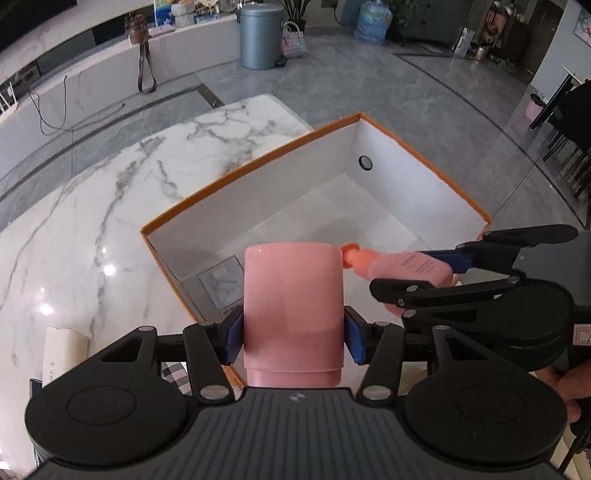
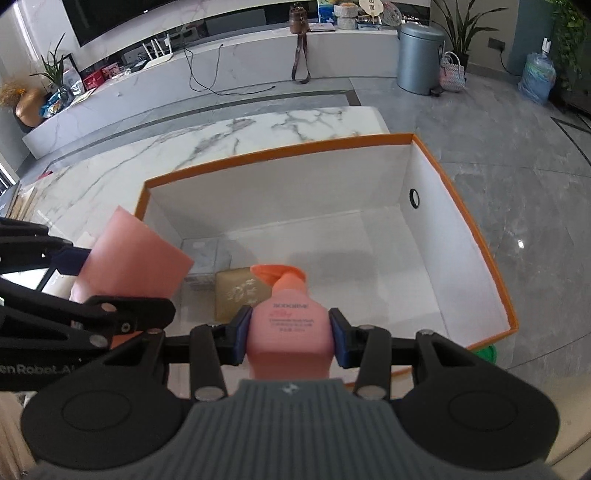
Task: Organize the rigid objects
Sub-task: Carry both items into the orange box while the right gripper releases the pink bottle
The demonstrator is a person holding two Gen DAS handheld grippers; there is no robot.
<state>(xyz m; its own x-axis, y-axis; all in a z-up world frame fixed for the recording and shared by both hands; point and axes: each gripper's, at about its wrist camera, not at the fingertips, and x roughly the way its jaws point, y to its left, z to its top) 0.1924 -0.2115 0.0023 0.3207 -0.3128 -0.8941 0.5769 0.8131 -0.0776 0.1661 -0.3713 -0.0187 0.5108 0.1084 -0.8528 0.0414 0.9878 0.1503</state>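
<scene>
Jaws: cup (image 1: 291, 306); bottle (image 2: 290, 325)

Bright, even daylight fills both fisheye views, with small glare spots on the glossy marble tabletop (image 1: 92, 229) and grey floor (image 2: 517, 236), soft shadows inside the white box (image 2: 332, 236), and strongly curved edges.

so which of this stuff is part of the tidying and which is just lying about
Part of the job:
- pink cup, in the left gripper
- pink bottle, in the right gripper
- orange box, open
- gold box and marble-print pack, already inside it

Just lying about:
- bin
- woven bag
- water jug
- brown bag
- cable
</scene>
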